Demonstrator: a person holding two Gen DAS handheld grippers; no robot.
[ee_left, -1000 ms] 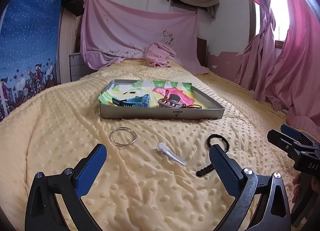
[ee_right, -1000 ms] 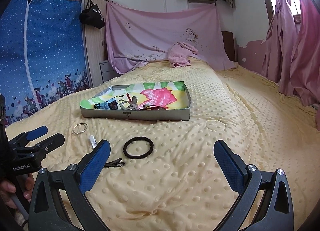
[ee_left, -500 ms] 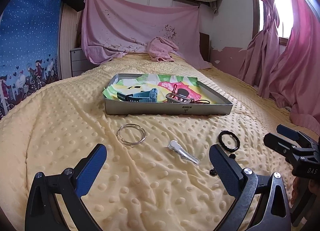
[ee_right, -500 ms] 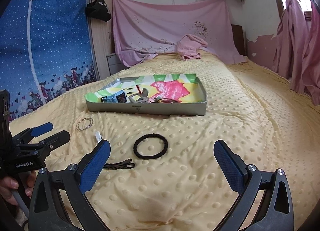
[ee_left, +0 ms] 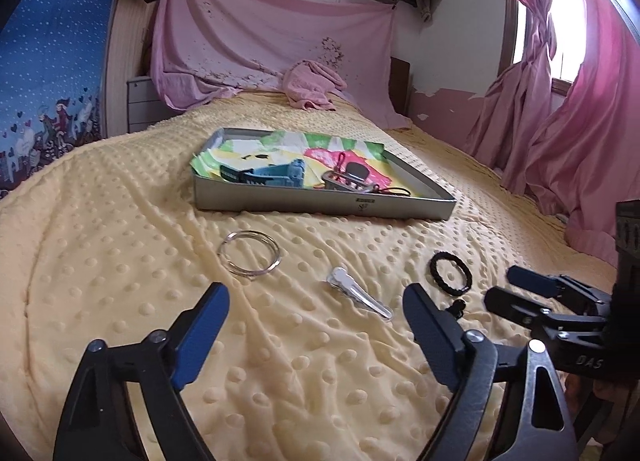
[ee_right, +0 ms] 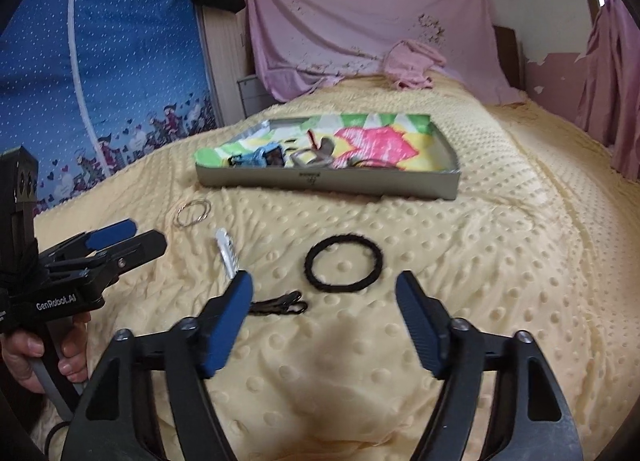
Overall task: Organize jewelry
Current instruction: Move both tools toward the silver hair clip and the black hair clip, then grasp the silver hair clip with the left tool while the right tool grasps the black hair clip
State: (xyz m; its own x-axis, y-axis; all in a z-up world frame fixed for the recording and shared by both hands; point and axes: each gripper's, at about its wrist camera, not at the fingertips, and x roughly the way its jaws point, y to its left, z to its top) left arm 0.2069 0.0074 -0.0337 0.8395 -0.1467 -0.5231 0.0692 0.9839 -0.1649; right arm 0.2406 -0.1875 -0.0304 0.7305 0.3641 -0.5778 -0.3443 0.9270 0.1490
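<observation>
Short of the tray point(ee_right: 328, 185), the right gripper point(ee_right: 324, 325) has advanced, open and empty, toward the black hair tie point(ee_right: 344, 264); left gripper point(ee_left: 316, 335) open.

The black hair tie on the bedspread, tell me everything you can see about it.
The black hair tie is a closed loop that looks like braided elastic, lying flat and nearly round on the yellow dotted bedspread. It sits between the metal tray and the open right hand-held gripper. Nothing but the bedspread touches it.
</observation>
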